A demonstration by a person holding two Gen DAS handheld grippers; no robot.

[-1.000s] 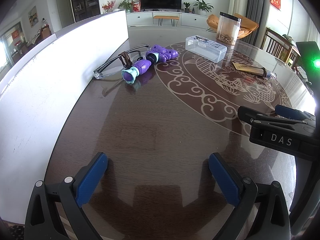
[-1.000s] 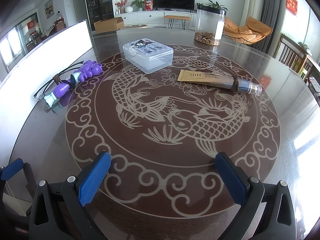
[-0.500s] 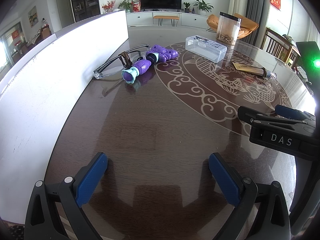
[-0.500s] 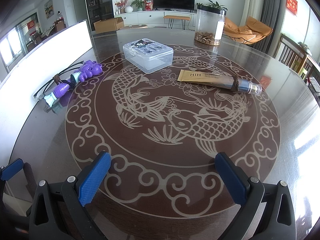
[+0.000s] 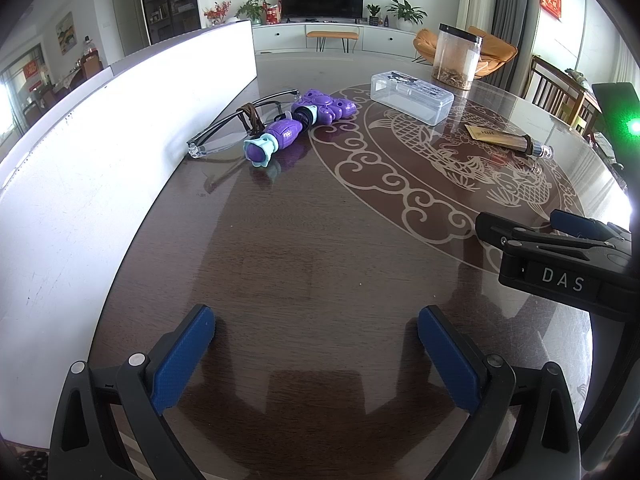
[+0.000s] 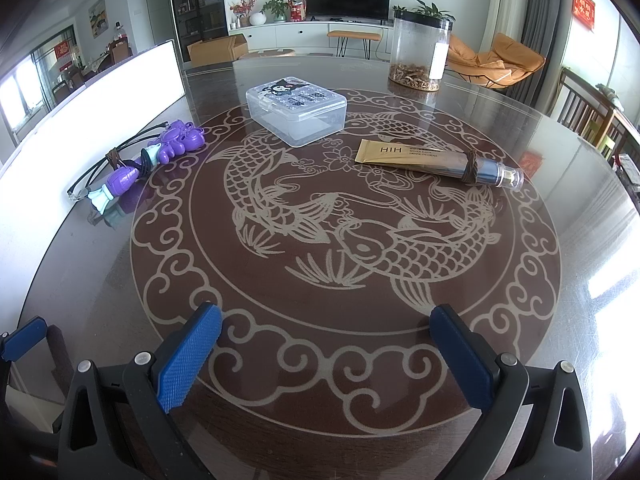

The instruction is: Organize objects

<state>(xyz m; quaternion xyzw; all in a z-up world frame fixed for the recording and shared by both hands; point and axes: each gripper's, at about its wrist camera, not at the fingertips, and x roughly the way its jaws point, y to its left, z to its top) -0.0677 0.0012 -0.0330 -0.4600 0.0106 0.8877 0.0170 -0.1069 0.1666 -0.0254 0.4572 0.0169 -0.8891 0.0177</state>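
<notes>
So nothing is sorted yet: your left gripper and right gripper gape wide, empty; purple toy, tube lie outside the far clear box.

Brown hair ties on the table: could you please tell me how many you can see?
2. One hair tie wraps the glasses beside the purple toy; another hair tie rings the cream tube near its cap. Others may be hidden.
</notes>
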